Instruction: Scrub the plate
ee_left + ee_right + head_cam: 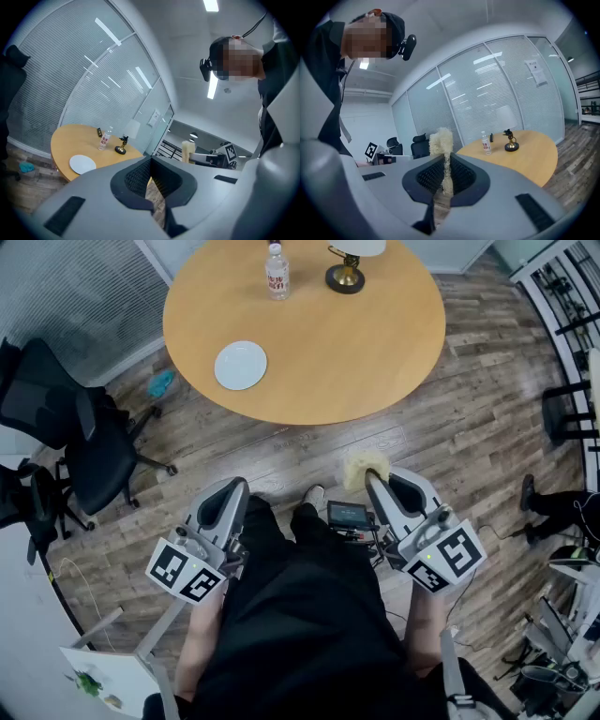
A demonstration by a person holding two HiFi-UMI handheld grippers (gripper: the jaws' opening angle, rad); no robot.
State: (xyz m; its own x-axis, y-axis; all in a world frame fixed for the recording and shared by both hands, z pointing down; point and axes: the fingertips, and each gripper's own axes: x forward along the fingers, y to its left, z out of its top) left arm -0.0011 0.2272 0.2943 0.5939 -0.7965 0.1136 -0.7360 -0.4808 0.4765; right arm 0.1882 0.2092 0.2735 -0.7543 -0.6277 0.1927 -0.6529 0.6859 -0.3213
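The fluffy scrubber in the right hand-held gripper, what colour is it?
Pale cream-yellow; the fibrous scrubber shows best in the right gripper view.

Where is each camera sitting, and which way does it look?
Head view: on the person's head, looking steeply down at the table, the plate, the left gripper, the right gripper and the person's lap.
Left gripper view: on the left gripper, looking along its shut, empty jaws to the table; the person's head and chest show at the right.
Right gripper view: on the right gripper, looking past the sponge pinched in its jaws to the table; the person's head shows top left.
Shared: all three show the table and the bottle.
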